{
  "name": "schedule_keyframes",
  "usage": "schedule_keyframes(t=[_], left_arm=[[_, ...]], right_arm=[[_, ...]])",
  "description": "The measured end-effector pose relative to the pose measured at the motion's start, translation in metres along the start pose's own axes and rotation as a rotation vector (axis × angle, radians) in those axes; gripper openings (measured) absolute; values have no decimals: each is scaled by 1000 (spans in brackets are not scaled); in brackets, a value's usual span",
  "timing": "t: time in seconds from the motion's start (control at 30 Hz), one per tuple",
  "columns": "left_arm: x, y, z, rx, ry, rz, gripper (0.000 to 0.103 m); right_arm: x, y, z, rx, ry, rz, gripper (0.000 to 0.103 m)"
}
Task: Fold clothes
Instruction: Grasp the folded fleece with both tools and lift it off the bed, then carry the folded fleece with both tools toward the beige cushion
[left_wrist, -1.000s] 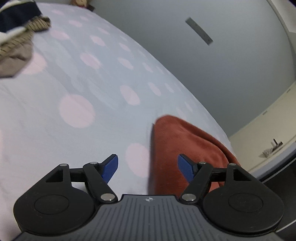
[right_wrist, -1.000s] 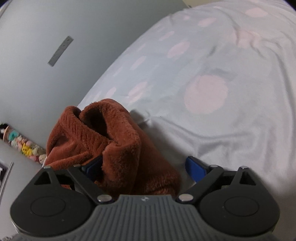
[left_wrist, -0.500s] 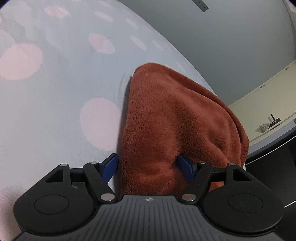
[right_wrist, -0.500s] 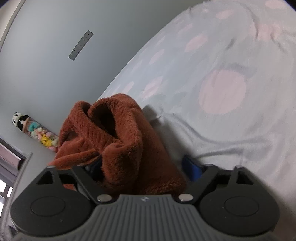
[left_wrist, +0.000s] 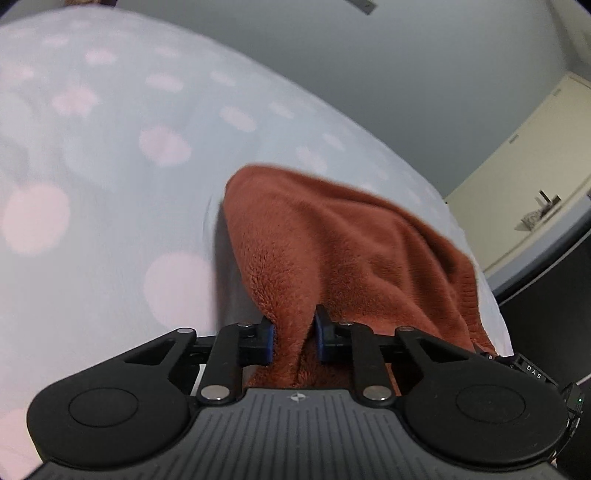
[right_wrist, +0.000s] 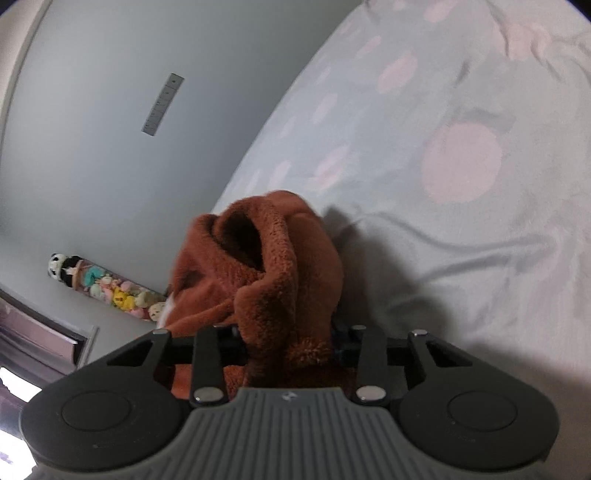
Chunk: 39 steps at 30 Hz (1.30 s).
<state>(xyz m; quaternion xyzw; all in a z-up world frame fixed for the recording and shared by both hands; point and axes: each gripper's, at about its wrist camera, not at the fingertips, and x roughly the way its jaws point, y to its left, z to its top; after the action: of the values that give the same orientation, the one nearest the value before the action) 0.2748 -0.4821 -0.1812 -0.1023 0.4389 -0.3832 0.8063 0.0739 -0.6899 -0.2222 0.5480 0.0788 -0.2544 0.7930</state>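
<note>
Rust-brown fleece garment (left_wrist: 332, 251) is bunched near the edge of the bed sheet (left_wrist: 110, 166), a pale blue cover with pink dots, and both tools have hold of it. One left gripper (left_wrist: 293, 339) has its blue pads drawn narrow with a ridge of fleece pinched between them; one right gripper (right_wrist: 288, 339) is likewise closed down on a thick fold, its pads mostly buried in the pile, so only a sliver of blue shows at the right. In the right wrist view the cloth (right_wrist: 266, 258) rises in a loose hump with a dark hollow at the top, which I judge to be an opening such as a sleeve or neck, though that cannot be settled. To do this step well, the two holds should sit on matching corners or edges, not on mid-cloth bunches; lift evenly, let the weight hang to shake out the lump, and keep tension between the hands so the thick pile does not slip free. Count: one garment, two grippers, one sheet, and beyond the bed a single tube of small plush toys (right_wrist: 107, 284) by the wall
</note>
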Motion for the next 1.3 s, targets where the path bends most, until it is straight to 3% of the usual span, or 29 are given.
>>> schedule_keyframes(t=[0.23,0.33,0.47,0.57,0.7,0.83,0.93,1.03,1.1,1.17,1.3], left_arm=[[-93,11,-12,89,-26,57,16],[-131,26,-26,78,-30,94,16],[-153,51,-48,17,15,120,16],[-168,71,-64,-31,53,137,16],[-148,81,-75,-33,152,183,17],[-141,91,-77,-69,187,192,20],[-152,97,-77,-103,144,177,24],[-173,106,-76,-156,44,145,25],[-185,110,-76,-183,-19,125,31],[-189,109,-74,-186,-67,117,44],[-183,106,-71,-159,-102,117,53]], right_arm=[[-41,38,-49,46,94,34,40],[-55,55,-81,25,156,44,40],[-68,71,-117,-25,223,25,40],[-68,75,-134,-83,262,-48,40],[-65,78,-149,-182,294,-171,43],[-62,80,-152,-247,306,-277,59],[-74,81,-154,-282,264,-289,68],[-95,79,-146,-245,175,-221,82],[-104,77,-139,-205,134,-180,85],[-105,80,-135,-199,136,-168,85],[-87,103,-131,-335,169,-196,88]])
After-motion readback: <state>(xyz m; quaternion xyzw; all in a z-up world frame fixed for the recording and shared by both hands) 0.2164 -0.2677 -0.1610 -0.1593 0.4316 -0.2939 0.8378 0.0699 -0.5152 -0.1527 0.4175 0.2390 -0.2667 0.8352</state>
